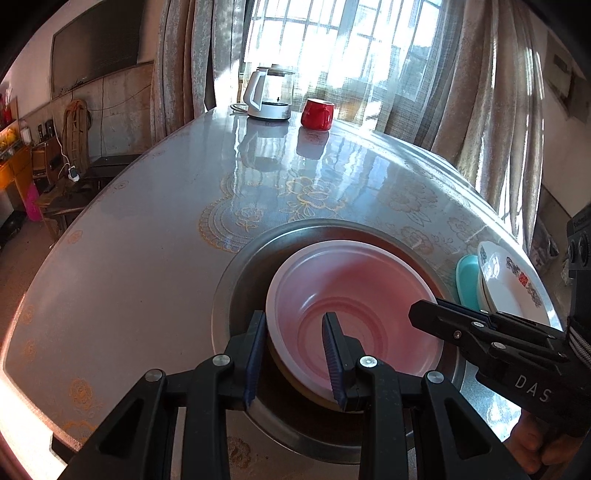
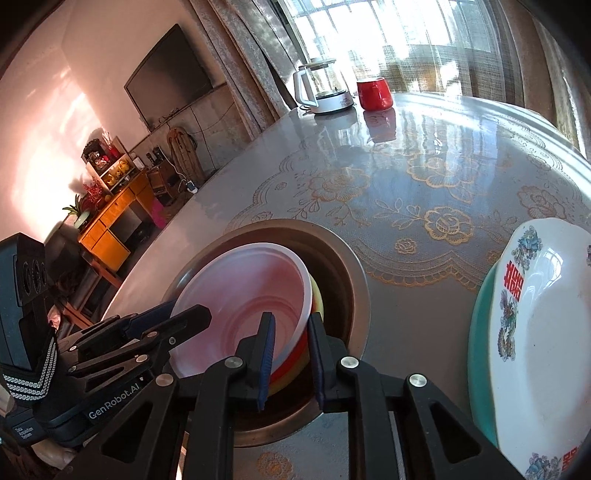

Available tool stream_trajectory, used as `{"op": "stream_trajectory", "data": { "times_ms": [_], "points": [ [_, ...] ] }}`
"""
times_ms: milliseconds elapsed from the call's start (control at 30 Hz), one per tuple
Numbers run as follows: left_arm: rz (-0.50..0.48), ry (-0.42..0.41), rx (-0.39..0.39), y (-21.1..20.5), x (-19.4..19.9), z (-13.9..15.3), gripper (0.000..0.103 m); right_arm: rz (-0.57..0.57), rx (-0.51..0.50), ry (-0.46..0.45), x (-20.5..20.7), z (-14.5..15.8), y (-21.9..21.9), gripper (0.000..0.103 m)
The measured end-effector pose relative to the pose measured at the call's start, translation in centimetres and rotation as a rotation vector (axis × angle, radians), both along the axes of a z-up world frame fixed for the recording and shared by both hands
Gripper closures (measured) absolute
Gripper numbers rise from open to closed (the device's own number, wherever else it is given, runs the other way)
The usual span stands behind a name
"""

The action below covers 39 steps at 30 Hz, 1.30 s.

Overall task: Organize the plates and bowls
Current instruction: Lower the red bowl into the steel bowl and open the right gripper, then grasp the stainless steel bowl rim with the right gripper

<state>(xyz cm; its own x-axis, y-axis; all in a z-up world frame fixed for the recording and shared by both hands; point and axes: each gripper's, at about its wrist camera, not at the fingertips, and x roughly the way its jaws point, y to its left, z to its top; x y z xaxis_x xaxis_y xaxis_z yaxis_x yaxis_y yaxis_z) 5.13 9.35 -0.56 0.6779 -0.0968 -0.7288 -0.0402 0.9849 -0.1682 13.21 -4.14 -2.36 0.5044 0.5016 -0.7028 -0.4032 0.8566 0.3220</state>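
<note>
A glossy grey table [image 1: 140, 280] printed with gold flowers fills both views. In the right wrist view, going left to right, an orange cabinet [image 2: 114, 218] stands by the far wall, a dark television [image 2: 171, 70] hangs above it, then curtains [image 2: 251, 62] frame a bright barred window [image 2: 388, 26]. At the far end of the table sit a white kettle [image 1: 267, 94] and just to its right a red mug [image 1: 317, 113].

Nearer, a metal basin [image 1: 236, 284] rests on the table and holds a stack of bowls, a pink bowl [image 1: 354, 295] on top with red and yellow rims showing beneath it in the right wrist view. The left gripper [image 1: 295, 354] has its jaws partly open, straddling the near rim of the pink bowl without clearly pinching it. The right gripper [image 2: 291, 354] is likewise partly open, its jaws set on either side of the stacked rims; whether the pads press them I cannot tell.

To the right of the basin lies a white plate [image 2: 546, 332] with red characters and a dragon pattern, stacked on a teal plate [image 2: 480, 350].

The left gripper's body reads "GenRobot.AI"; the right one shows "DAS".
</note>
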Motion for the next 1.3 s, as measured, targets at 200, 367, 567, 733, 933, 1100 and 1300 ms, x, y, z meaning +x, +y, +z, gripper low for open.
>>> {"op": "stream_trajectory", "data": {
  "times_ms": [200, 367, 567, 733, 933, 1100, 1300],
  "points": [
    [0.008, -0.004, 0.014, -0.1, 0.4, -0.1, 0.073, -0.004, -0.082, -0.058, 0.4, 0.1, 0.7, 0.088],
    [0.006, -0.016, 0.037, -0.3, 0.3, -0.3, 0.073, -0.012, -0.142, -0.106, -0.1, -0.1, 1.1, 0.09],
    [0.006, -0.016, 0.028, -0.2, 0.3, -0.3, 0.072, -0.018, -0.138, -0.115, -0.2, -0.1, 1.1, 0.088],
    [0.009, -0.017, 0.02, -0.2, 0.1, -0.3, 0.071, -0.012, -0.108, -0.106, -0.4, 0.0, 0.9, 0.083],
    [0.007, -0.017, 0.011, -0.2, 0.0, -0.3, 0.071, -0.027, -0.057, -0.09, -0.7, 0.1, 0.1, 0.078],
    [0.011, -0.023, 0.006, -0.1, -0.2, -0.2, 0.07, -0.047, -0.015, -0.092, -1.1, 0.4, -0.7, 0.076],
    [0.025, -0.034, -0.038, 0.9, -0.6, 0.2, 0.065, -0.072, 0.038, -0.089, -1.4, 0.8, -1.9, 0.075]
  ]
}}
